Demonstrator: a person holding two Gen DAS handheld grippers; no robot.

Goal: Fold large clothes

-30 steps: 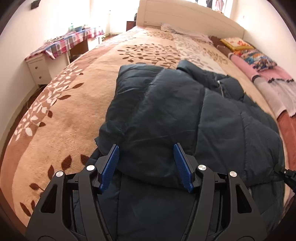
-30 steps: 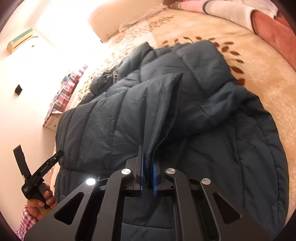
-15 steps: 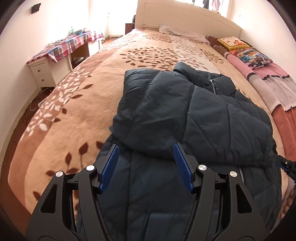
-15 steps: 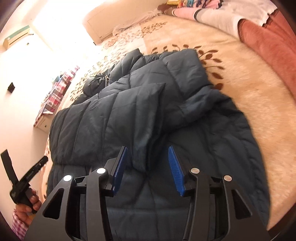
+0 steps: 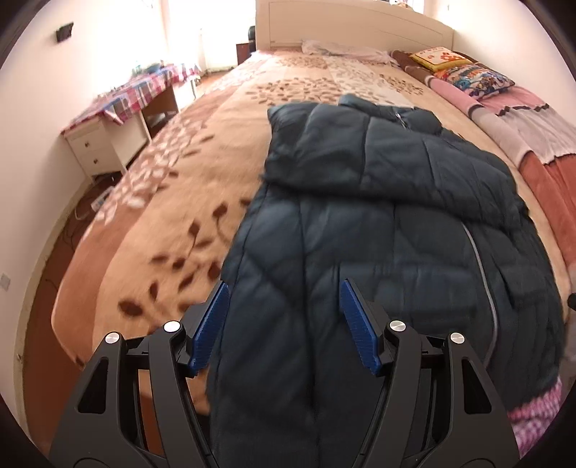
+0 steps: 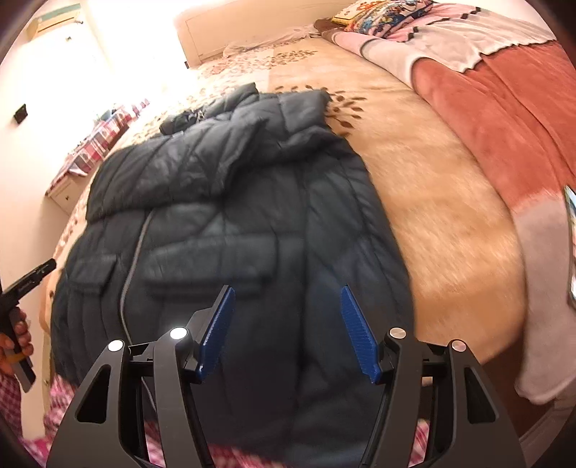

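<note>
A large dark blue quilted jacket (image 5: 378,223) lies on the bed, both sleeves folded in across its chest and a zipper line running down its front. In the right wrist view the same jacket (image 6: 223,223) shows two flap pockets. My left gripper (image 5: 282,288) hovers above the jacket's lower left part, its jaws opening, nothing between the blue pads. My right gripper (image 6: 286,289) hangs over the lower right part, jaws opening wide, free of the cloth. The other gripper's black tip and the hand holding it show at the left edge of the right wrist view.
The bed carries a beige leaf-patterned blanket (image 5: 187,201). Folded pink and red blankets (image 6: 504,108) and pillows (image 5: 471,77) lie along its right side. A white drawer unit (image 5: 104,144) and a table with a checked cloth stand by the left wall. A white headboard (image 5: 352,25) closes the far end.
My right gripper let go of the folded sleeve and opened. Both grippers pulled back toward the jacket's hem, so more of the jacket and bed shows.
</note>
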